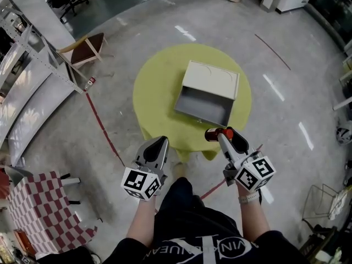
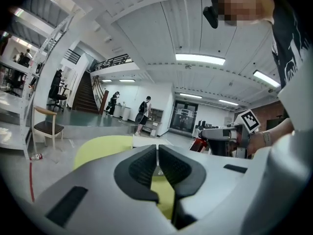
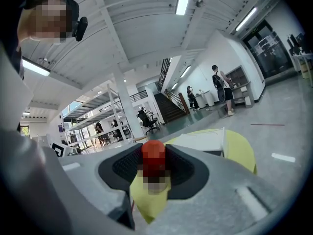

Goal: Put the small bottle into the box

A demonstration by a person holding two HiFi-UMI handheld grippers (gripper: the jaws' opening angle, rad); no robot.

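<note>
On the right gripper [image 1: 219,135] the fingers were clamped on the small bottle [image 3: 154,155], its red body wedged between them, near the yellow desk's [image 1: 159,87] five o'clock edge. The open box [image 1: 212,80] lay at the bottle's twelve o'clock. The left gripper [image 2: 157,163] had its fingers pressed together, holding nothing.

A round bench draped in yellow-green cloth [image 1: 159,87] stood on the polished grey concrete floor [image 1: 286,65]. Up and left of it, well apart, sat a wooden chair with a dark brown seat [image 1: 91,44], beside a grey metal shelving rack [image 1: 33,54]. A thin red tape line [image 1: 102,122] ran over the floor near the rack. A red-and-white checked cloth [image 1: 41,208] lay at lower left, a wire basket [image 1: 322,202] at lower right.
</note>
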